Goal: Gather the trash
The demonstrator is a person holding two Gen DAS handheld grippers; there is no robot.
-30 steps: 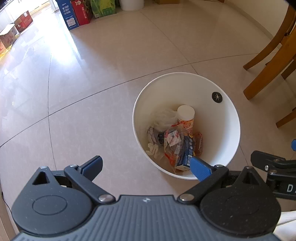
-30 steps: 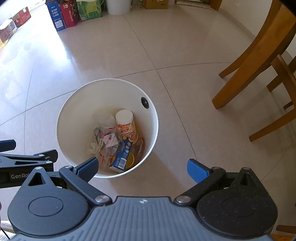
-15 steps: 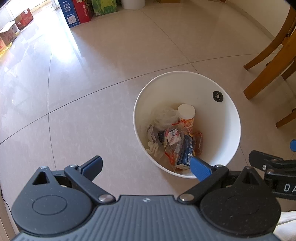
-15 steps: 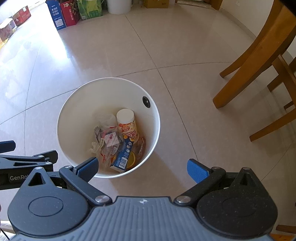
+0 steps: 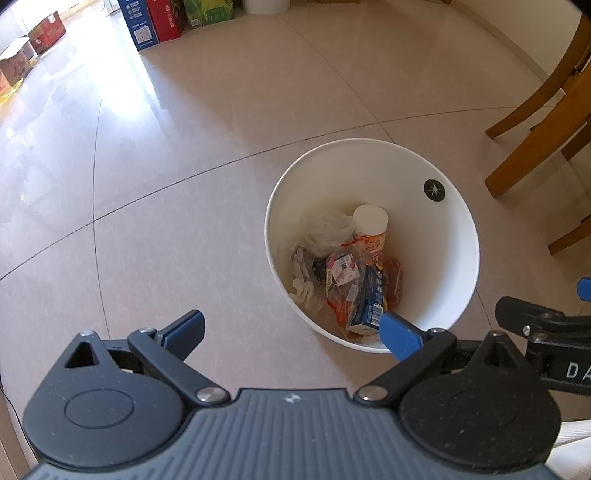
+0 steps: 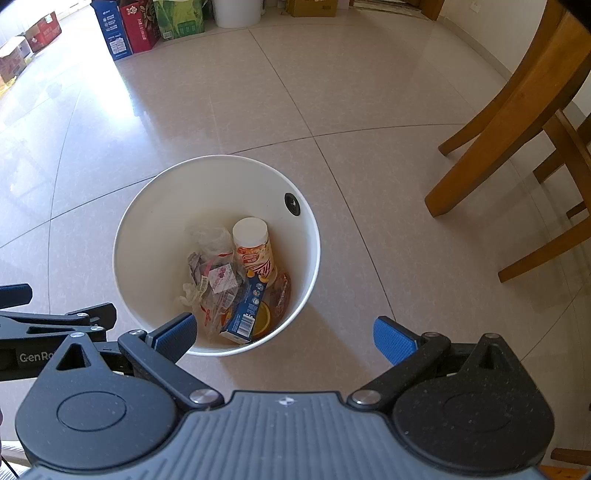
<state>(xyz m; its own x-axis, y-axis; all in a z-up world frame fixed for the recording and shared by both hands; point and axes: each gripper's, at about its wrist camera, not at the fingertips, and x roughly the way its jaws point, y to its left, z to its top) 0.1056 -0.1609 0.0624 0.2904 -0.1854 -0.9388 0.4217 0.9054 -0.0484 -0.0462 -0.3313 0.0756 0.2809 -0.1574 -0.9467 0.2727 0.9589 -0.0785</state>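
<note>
A white round bin (image 5: 436,236) (image 6: 155,236) stands on the tiled floor. Inside lie a white-capped snack tube (image 5: 371,225) (image 6: 255,247), a blue carton (image 5: 367,302) (image 6: 245,310), crumpled plastic wrappers (image 5: 325,229) (image 6: 210,273) and an orange packet. My left gripper (image 5: 291,330) hangs open and empty above the floor just left of the bin, its right pad over the near rim. My right gripper (image 6: 284,332) is open and empty too, its left pad over the bin's near rim. Each gripper's side shows at the edge of the other's view.
Wooden chair and table legs (image 6: 495,147) (image 5: 532,140) stand to the right of the bin. Coloured cardboard boxes (image 6: 144,26) (image 5: 159,22) and a white bucket (image 6: 236,11) line the far wall. More boxes (image 5: 22,62) sit at far left.
Both views have crept slightly: the bin sits a touch farther from the camera than a second ago. The trash inside has not shifted, and both grippers stay open.
</note>
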